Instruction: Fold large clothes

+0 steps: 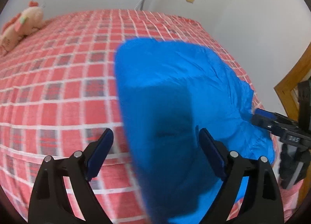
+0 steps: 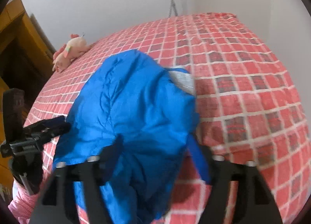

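Where bed (image 1: 48,80) spreads: 1 blue garment (image 1: 175,87), seemingly 1 plush toy (image 1: 21,23).

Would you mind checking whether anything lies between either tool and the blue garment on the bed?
Nothing visible does. The blue garment lies on the red checked bedspread directly between the open fingers of the left tool, and it also fills the gap of the right tool. The plush toy sits far off, near the wall.

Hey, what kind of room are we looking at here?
Most likely a bedroom. A wide bed with a red checked cover fills the view, a pink plush toy lies near its far corner, and a blue jacket lies spread on it, being folded.
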Motion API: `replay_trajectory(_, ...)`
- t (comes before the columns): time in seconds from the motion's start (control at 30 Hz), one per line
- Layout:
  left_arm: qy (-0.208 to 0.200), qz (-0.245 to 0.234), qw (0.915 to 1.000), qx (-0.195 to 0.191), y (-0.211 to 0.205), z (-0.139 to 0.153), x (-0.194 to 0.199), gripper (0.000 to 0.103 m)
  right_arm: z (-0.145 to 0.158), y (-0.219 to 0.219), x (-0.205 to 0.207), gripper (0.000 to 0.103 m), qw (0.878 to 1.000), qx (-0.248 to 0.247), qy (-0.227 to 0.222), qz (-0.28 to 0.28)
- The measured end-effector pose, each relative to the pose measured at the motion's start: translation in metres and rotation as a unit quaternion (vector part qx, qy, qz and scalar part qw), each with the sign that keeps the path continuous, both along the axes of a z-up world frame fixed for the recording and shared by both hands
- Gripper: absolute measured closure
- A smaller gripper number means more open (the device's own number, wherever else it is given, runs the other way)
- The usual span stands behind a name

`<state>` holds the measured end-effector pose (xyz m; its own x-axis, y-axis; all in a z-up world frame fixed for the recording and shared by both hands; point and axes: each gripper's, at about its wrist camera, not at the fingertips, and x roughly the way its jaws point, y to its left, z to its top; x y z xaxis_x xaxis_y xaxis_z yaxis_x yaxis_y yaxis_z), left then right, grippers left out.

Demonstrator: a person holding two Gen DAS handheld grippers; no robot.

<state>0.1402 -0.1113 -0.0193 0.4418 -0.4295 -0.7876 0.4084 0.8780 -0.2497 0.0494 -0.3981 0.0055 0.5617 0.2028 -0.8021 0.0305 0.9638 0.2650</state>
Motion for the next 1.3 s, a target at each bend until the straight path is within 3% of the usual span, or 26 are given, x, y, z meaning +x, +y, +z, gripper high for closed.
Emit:
replay_trajectory(0.17, 0.014, 0.004, 0.9999, 0.006, 0.019, 0.000, 0.000, 0.013, -0.002, -0.004, -0.009, 0.023, 0.998, 0.045, 0.040, 0.012)
replay_trajectory(0.3, 0.049, -0.012, 0.9987, -0.012, 0.022, -0.013, 0.002, 0.013, -0.010, 0.003, -0.007, 0.018, 0.997, 0.046, 0.066, 0.020)
replay_trajectory(0.6, 0.064, -0.037, 0.9968, -0.029, 0.010, -0.029, 0.010, 0.008, -0.039, 0.011, 0.008, 0.014, 0.991, 0.069, 0.107, 0.029)
replay_trajectory(0.73, 0.095, -0.052, 0.9921, -0.063, 0.004, -0.045, 0.022, 0.003, -0.056, 0.007, 0.016, 0.013, 0.986, 0.111, 0.122, 0.035)
replay_trajectory(0.9, 0.151, -0.078, 0.9768, -0.130, -0.003, -0.067, 0.034, 0.004, -0.075, 0.003, 0.024, 0.012, 0.977, 0.171, 0.119, 0.052)
replay_trajectory(1.0, 0.128, -0.085, 0.9796, -0.129, -0.008, -0.063, 0.030, 0.013, -0.077, 0.001, 0.022, 0.024, 0.975, 0.188, 0.099, 0.064)
replay_trajectory(1.07, 0.115, -0.086, 0.9812, -0.129, -0.007, -0.058, 0.027, 0.025, -0.071, 0.001, 0.018, 0.039, 0.977, 0.182, 0.081, 0.070)
replay_trajectory(1.17, 0.095, -0.088, 0.9823, -0.136, -0.005, -0.050, 0.022, 0.033, -0.059, 0.005, 0.011, 0.048, 0.981, 0.167, 0.055, 0.079)
replay_trajectory(1.3, 0.069, -0.094, 0.9823, -0.147, -0.002, -0.037, 0.015, 0.040, -0.042, 0.013, 0.006, 0.052, 0.986, 0.134, 0.018, 0.094)
